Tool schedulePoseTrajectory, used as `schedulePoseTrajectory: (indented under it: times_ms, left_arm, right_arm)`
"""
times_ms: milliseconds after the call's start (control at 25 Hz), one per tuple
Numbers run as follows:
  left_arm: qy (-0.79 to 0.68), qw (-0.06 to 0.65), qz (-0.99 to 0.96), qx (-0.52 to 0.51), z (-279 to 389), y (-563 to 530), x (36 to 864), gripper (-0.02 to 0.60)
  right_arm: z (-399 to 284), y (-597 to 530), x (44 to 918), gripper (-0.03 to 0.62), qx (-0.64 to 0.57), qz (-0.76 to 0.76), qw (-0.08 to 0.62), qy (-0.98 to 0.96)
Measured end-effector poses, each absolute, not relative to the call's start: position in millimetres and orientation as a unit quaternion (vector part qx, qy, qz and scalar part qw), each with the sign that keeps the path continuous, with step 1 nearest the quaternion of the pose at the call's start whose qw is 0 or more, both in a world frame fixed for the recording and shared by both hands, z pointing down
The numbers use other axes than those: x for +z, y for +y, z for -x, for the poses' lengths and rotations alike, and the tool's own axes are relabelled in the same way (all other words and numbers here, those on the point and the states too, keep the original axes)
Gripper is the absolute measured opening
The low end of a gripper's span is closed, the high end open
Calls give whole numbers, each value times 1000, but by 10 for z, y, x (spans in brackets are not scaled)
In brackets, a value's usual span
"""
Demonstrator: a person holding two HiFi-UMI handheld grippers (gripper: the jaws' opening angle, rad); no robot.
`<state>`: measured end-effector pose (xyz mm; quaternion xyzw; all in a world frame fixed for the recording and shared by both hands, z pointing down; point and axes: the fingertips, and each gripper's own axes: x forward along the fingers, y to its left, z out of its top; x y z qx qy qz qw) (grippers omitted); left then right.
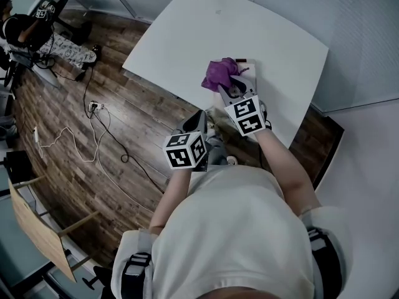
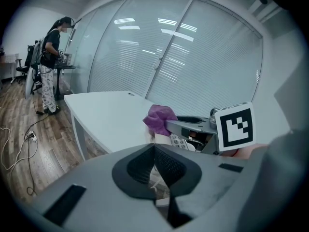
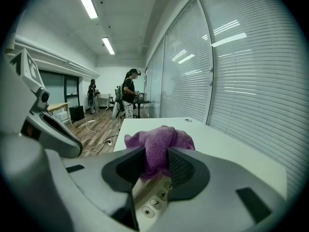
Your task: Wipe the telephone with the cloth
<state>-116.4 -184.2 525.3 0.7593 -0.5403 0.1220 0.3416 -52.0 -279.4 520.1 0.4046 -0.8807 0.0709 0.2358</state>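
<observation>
Purple cloth (image 3: pixel 159 141) pinched in your right gripper's (image 3: pixel 155 164) fingers, on the telephone (image 3: pixel 153 203) at the counter (image 1: pixel 187 36) edge — wiping step, likely; left gripper (image 2: pixel 155 164) fingers closed together. Next: sweep across the keys.

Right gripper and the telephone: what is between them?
The purple cloth, pinched by the right gripper, sits over the telephone, just above its keypad. The right gripper view shows this best.

There is one white table (image 1: pixel 187 36), one purple cloth (image 1: pixel 219 73) and one telephone (image 3: pixel 157 199). Two grippers are present: the left gripper (image 2: pixel 155 149) and the right gripper (image 3: pixel 157 148). Two bystanders stand toward ten o'clock: a nearer bystander (image 3: pixel 129 93), a farther bystander (image 3: pixel 92 94).
</observation>
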Motion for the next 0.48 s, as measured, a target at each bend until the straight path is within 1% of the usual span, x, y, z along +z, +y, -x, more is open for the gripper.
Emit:
schedulePoseTrajectory:
  times_ms: [480]
  left_arm:
    - [-546,339,-757,115,1165,-1688,5224,20]
  right_arm:
    - [473,-2462,5319,144,71,-395,252,-881]
